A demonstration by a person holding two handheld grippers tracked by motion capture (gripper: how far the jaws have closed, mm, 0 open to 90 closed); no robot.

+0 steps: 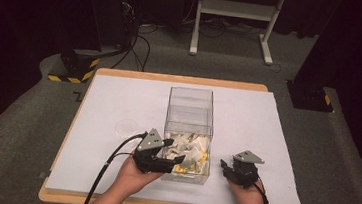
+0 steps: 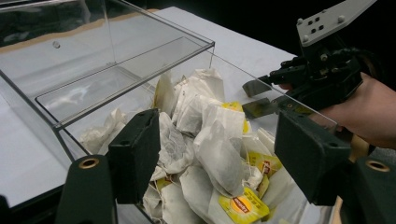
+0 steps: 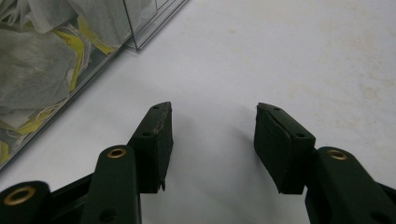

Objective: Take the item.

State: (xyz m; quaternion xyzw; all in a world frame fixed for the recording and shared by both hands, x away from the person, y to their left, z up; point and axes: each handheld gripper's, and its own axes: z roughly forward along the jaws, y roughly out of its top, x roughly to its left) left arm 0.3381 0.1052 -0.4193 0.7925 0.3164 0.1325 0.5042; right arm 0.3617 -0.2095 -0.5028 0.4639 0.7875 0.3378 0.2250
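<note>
A clear plastic box [image 1: 188, 133] stands at the middle of the white-covered tabletop [image 1: 247, 118], its long sides running away from the person. The near half of the box is heaped with white tea bags [image 1: 189, 150], several with yellow tags; the far half, behind an inner clear divider, looks bare. In the left gripper view the tea bags [image 2: 210, 140] rise in a pile just beyond the jaws, and one yellow tag [image 2: 243, 205] lies at the near bottom edge of the heap.

The left tool [image 1: 172, 150] is at the box's near left corner, reaching over the rim toward the bags, its jaws spread wide with nothing between them; in its own view the left tool [image 2: 219, 158] brackets the pile without touching it, as far as can be seen. The box's clear near wall stands between the lower jaws and the bags.

The right tool [image 1: 226, 167] sits just beside the box's right wall, low over the bare white cover. In its own view the right tool [image 3: 212, 140] has its jaws apart and holds nothing; the box [image 3: 70, 51] shows to the upper left of them.

Left of the box, near its middle, a small clear round lid or dish [image 1: 126, 126] lies flat on the cover, well apart from both tools.
</note>
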